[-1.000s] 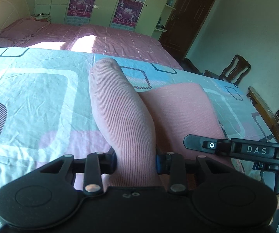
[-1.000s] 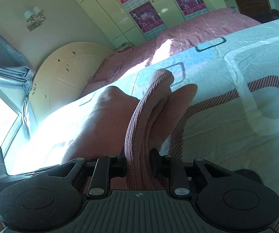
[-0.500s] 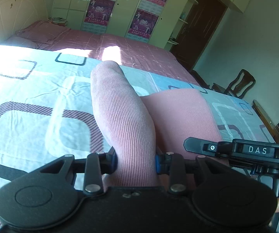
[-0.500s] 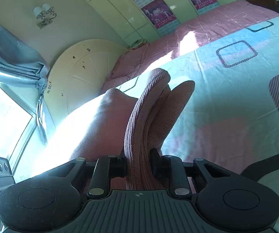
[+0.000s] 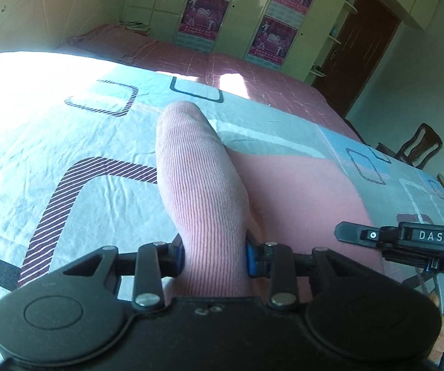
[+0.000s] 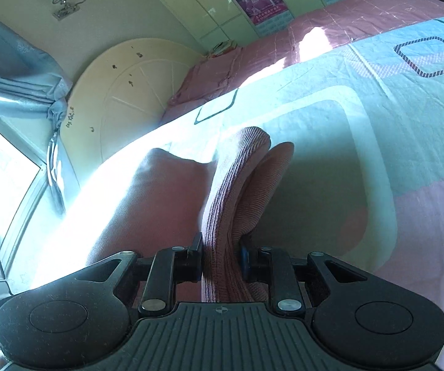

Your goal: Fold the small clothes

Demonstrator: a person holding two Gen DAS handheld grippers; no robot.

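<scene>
Left gripper (image 5: 215,255) and right gripper (image 6: 222,259) each clench the pink garment (image 5: 203,191) at lower centre. It hangs lifted above the bedsheet (image 5: 67,142); folding looks barely begun.

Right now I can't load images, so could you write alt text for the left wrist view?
The left gripper is shut on a ribbed pink garment above a patterned bedsheet. The right gripper shows at the right edge.

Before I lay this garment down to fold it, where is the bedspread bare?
Bare bedspread lies left of the pink garment, and to its right in the right wrist view. Crowded between the left hand-held gripper and right hand-held gripper, where cloth hangs.
</scene>
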